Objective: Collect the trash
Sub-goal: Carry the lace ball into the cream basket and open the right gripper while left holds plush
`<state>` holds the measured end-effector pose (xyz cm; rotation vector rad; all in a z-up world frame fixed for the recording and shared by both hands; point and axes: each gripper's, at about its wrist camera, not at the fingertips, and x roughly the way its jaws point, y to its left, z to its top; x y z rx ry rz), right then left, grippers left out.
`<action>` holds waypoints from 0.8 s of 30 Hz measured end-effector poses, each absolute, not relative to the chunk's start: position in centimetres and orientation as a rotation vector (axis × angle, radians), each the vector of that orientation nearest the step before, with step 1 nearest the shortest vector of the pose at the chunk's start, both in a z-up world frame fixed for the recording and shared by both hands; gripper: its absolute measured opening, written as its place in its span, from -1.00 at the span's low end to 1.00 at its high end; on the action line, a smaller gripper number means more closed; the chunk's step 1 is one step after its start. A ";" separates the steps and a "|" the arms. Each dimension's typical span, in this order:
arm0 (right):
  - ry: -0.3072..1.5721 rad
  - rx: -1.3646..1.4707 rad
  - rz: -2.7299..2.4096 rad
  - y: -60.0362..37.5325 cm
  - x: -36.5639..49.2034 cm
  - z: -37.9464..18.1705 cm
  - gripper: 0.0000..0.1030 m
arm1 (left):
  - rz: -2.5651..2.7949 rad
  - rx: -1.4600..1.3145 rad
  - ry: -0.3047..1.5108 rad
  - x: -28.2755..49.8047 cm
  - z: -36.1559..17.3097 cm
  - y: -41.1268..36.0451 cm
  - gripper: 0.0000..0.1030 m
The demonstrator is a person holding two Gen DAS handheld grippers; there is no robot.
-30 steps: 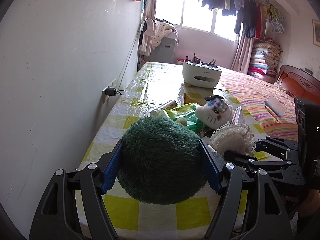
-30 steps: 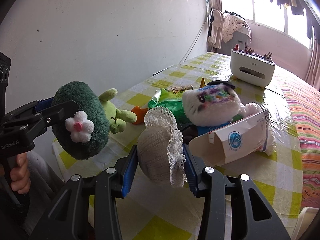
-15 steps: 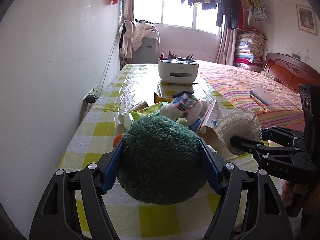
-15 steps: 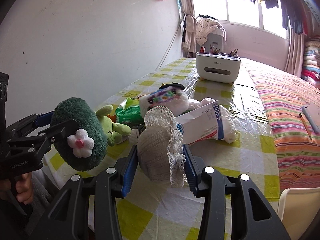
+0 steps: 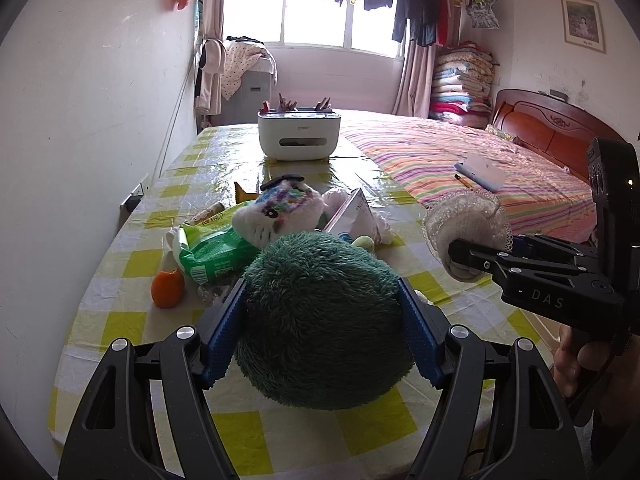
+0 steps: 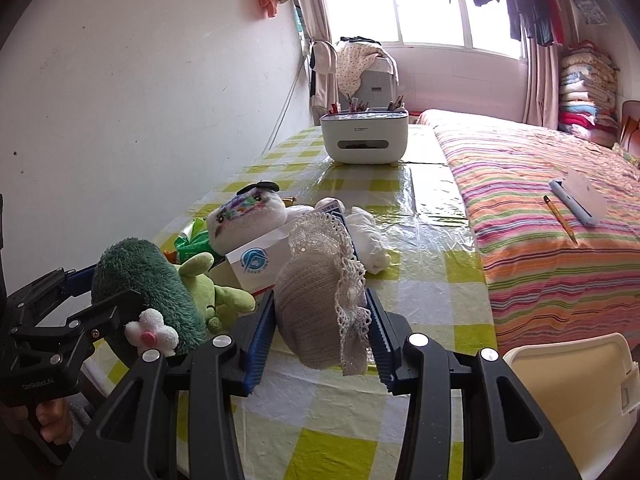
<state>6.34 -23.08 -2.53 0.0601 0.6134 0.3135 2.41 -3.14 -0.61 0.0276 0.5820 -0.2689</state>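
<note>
Left wrist view looks over the back of a green plush toy (image 5: 324, 320) pinched between the blue pads of the left claw (image 5: 322, 328), low in the frame; only fuzzy green shows here. The right wrist view, at lower left, shows the same toy's pale green body and a white flower with a pink centre. The right claw (image 6: 320, 320) clamps a lace-trimmed beige hat (image 6: 320, 304); in the left wrist view that hat hangs at middle right, off the bench's right edge.

The trash lies mid-bench (image 5: 132, 320): a green snack packet (image 5: 212, 252), an orange peel piece (image 5: 168, 288), an open white carton (image 6: 260, 260) and crumpled white tissue (image 6: 368, 240), crowded around a white plush cat (image 5: 280, 212). At the far end stands a white organiser box (image 5: 298, 136) with pens upright in its top. A cream bin lid (image 6: 568, 396) shows only in the right wrist view, lower right.

The wall hugs the bench's left edge; the striped bed (image 5: 460, 160) adjoins its right. Bare checked cloth lies open between the pile and the organiser.
</note>
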 end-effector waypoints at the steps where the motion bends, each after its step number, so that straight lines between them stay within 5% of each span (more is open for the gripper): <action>1: 0.614 0.064 0.299 -23.6 6.2 -2.5 -0.18 | -0.278 0.032 0.584 2.5 -0.6 -3.7 0.37; 24: 0.661 0.259 -0.074 -36.4 5.2 -3.9 -0.18 | -0.503 0.105 0.591 2.8 0.3 -16.2 0.37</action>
